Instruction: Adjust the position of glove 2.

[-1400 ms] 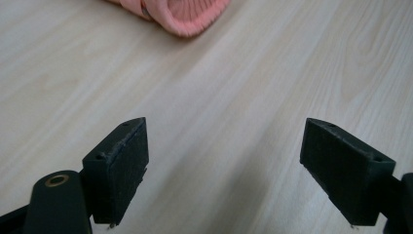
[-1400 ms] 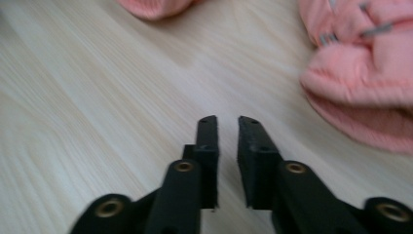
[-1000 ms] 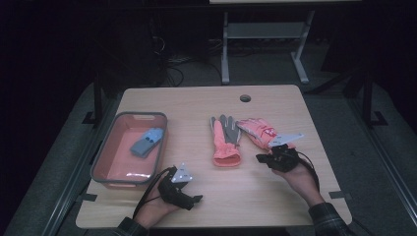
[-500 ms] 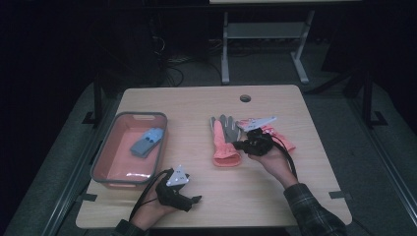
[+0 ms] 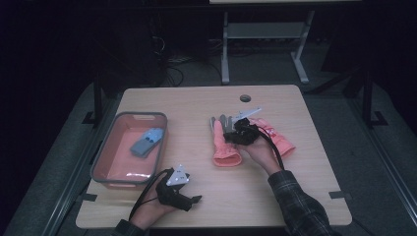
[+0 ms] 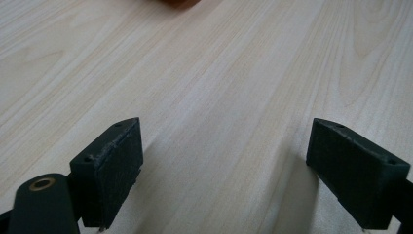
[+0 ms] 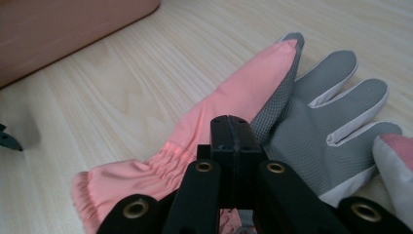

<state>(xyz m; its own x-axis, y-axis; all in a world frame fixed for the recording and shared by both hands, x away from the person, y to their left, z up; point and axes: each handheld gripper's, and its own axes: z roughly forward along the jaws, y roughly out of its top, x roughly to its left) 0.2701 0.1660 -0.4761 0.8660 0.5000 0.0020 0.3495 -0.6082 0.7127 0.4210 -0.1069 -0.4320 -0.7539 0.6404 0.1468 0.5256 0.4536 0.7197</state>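
Note:
Two pink gloves with grey palms lie side by side on the wooden table (image 5: 196, 105). My right gripper (image 5: 229, 135) hovers over the left glove (image 5: 222, 150), jaws shut with nothing seen between them. In the right gripper view the shut gripper (image 7: 233, 127) points over that glove (image 7: 311, 112), near its pink cuff. The second glove (image 5: 281, 141) lies to the right, partly hidden by the hand. At the table's front, my left gripper (image 5: 195, 199) rests open. Bare wood lies between the jaws of that left gripper (image 6: 224, 165).
A pink tray with a grey rim (image 5: 104, 169) stands at the left of the table and holds a blue object (image 5: 146, 141). Its side also appears in the right gripper view as the tray (image 7: 58, 24). A round cable hole (image 5: 245, 98) sits near the far edge.
My right hand has moved left, from over the right-hand glove to over the left-hand glove. Both gloves lie as before. The left gripper has stayed in place.

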